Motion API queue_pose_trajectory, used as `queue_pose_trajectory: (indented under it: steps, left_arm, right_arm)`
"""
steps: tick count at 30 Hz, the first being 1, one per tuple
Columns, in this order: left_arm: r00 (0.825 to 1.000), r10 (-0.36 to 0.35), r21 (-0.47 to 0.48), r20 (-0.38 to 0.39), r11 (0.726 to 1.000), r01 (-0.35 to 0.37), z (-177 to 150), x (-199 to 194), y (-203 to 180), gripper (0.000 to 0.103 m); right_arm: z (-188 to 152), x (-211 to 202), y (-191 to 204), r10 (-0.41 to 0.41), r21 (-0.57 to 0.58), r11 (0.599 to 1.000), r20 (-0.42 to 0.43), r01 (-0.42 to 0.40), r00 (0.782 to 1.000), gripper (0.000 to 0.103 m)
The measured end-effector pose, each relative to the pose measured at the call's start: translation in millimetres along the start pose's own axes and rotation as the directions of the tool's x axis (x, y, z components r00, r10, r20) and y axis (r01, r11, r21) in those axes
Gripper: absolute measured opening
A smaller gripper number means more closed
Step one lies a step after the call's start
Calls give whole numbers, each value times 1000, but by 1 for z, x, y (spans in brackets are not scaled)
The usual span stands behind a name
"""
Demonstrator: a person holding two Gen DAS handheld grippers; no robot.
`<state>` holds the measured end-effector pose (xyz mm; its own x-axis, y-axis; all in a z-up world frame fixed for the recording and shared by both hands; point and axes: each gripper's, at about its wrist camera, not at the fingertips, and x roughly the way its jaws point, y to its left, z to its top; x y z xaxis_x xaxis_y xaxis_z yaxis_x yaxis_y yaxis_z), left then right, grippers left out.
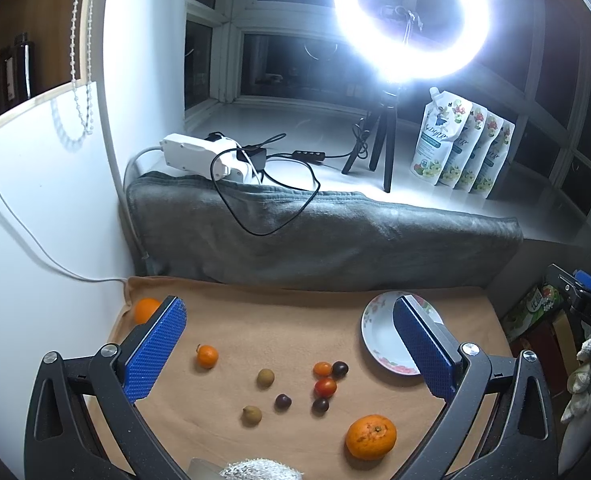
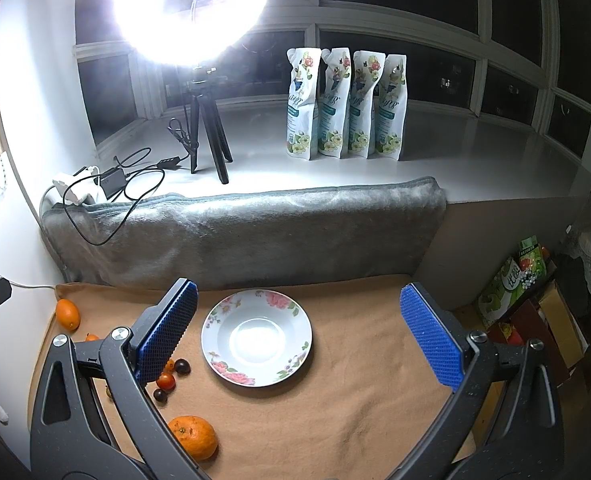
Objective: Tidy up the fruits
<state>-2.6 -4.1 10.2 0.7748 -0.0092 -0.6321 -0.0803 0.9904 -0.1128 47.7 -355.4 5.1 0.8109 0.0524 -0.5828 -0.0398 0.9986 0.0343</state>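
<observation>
**Ten loose fruits, one bare plate**

Both hand-held grippers hover over the tan cloth on the worktop with jaws spread wide and nothing between them: the left hand-held gripper above the fruit, the right hand-held gripper framing the plate.

Counted in the left wrist view: one large orange nearest, just right of centre; one mid-sized orange at the far left corner of the cloth, partly behind a blue pad; one small orange; two brownish round fruits, well apart from each other; two cherry tomatoes, one orange and one red; three dark grape-like fruits. The tomatoes and two dark fruits cluster together, some touching, left of the plate. The one floral-rimmed plate sits at the far right with nothing on it.

A grey blanket closes the far edge. A white wall bounds the left; the cloth drops away on the right beside boxes. Open cloth lies between cluster and plate, and near-right of the plate.
</observation>
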Motion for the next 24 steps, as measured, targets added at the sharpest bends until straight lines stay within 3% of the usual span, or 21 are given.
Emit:
queue_pose_trajectory:
  steps: [24]
  left_arm:
    - [1000,-3,3,2,1000,3,1,-4,-2,102]
  right_arm:
    - [0,1,0,-1,-1,1000,0,1,1000,103]
